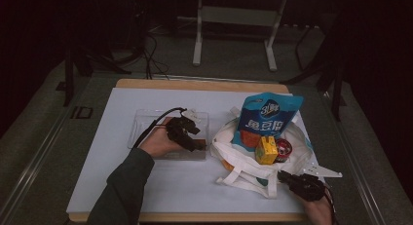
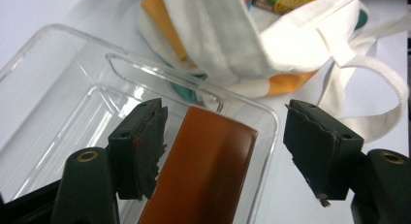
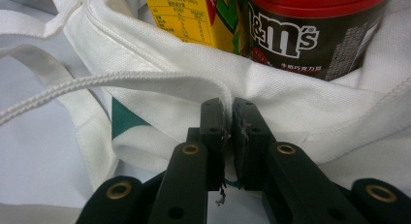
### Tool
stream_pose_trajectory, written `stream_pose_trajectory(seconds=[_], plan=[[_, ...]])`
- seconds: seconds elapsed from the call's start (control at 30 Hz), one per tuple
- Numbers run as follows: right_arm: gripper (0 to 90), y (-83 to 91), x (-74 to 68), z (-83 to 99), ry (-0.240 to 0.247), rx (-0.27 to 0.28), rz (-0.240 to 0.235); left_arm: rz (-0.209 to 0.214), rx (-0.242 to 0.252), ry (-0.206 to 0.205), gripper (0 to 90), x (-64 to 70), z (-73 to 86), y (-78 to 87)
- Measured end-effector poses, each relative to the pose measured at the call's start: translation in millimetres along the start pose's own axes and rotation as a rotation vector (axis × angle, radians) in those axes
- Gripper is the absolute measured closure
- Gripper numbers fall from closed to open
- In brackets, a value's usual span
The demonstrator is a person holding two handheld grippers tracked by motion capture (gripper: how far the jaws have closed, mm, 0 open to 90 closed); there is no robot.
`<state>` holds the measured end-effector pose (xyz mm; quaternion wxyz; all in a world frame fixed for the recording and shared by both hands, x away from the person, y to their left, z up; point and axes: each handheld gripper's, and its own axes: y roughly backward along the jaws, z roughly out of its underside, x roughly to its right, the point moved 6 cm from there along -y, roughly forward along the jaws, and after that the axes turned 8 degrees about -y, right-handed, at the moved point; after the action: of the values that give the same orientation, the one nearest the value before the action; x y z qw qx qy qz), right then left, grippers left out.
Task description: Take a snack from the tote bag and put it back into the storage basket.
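Presently the left gripper (image 1: 194, 143), left of centre in the high view, hangs over the right end of a clear plastic tray (image 1: 141, 119) with its jaws wide apart and nothing between them; in the left gripper view a flat brown bar (image 2: 203, 170) lies in the tray (image 2: 58, 78) directly below the gap, touching neither jaw. Right gripper (image 1: 287, 178), at lower right of the high view, has its jaws pressed together on the near rim of the white tote bag (image 1: 243, 166); the right gripper view shows cloth (image 3: 291, 103) pinched between the pads, just under a looping handle strap (image 3: 97, 83). Inside the bag: a yellow drink carton (image 1: 266, 150), a red-lidded M&M's tub (image 1: 284, 147) beside it, and a tall blue snack pouch (image 1: 268, 114) standing behind both. Bag sits just right of the tray, on a white sheet (image 1: 122, 186) over the worktop (image 1: 195, 84).
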<state>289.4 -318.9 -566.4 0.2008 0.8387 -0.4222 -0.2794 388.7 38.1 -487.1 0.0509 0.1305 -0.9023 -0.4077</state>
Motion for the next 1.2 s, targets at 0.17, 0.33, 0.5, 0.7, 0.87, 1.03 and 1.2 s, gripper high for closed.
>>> stream_pose_trajectory(seconds=[0.17, 0.33, 0.5, 0.7, 0.87, 1.03, 1.2], plan=[[82.3, 0.0, -0.3, 0.1, 0.002, 0.001, -0.001, -0.032, 0.025, -0.011, 32.3, 5.3, -4.9, 0.4], [82.0, 0.0, -0.2, 0.2, 0.005, 0.004, -0.004, -0.042, 0.060, -0.036, 32.5, 12.0, -13.2, 1.0], [81.9, 0.1, -0.3, 0.5, 0.009, 0.006, -0.003, -0.064, 0.129, -0.039, 33.7, 19.2, -22.4, 1.8], [81.5, -0.2, -0.5, 1.4, 0.012, 0.017, -0.004, -0.069, 0.160, -0.046, 33.8, 25.0, -30.3, 3.3], [80.9, -0.2, -0.7, 1.8, 0.014, 0.021, -0.003, -0.053, 0.185, -0.037, 34.0, 29.7, -34.7, 1.0], [80.7, -0.2, -0.9, 1.9, 0.016, 0.023, -0.003, -0.063, 0.193, -0.047, 34.0, 33.9, -41.5, -3.1], [80.7, -0.2, -0.9, 2.1, 0.024, 0.024, -0.002, -0.069, 0.185, -0.067, 34.1, 39.2, -50.2, -7.0]])
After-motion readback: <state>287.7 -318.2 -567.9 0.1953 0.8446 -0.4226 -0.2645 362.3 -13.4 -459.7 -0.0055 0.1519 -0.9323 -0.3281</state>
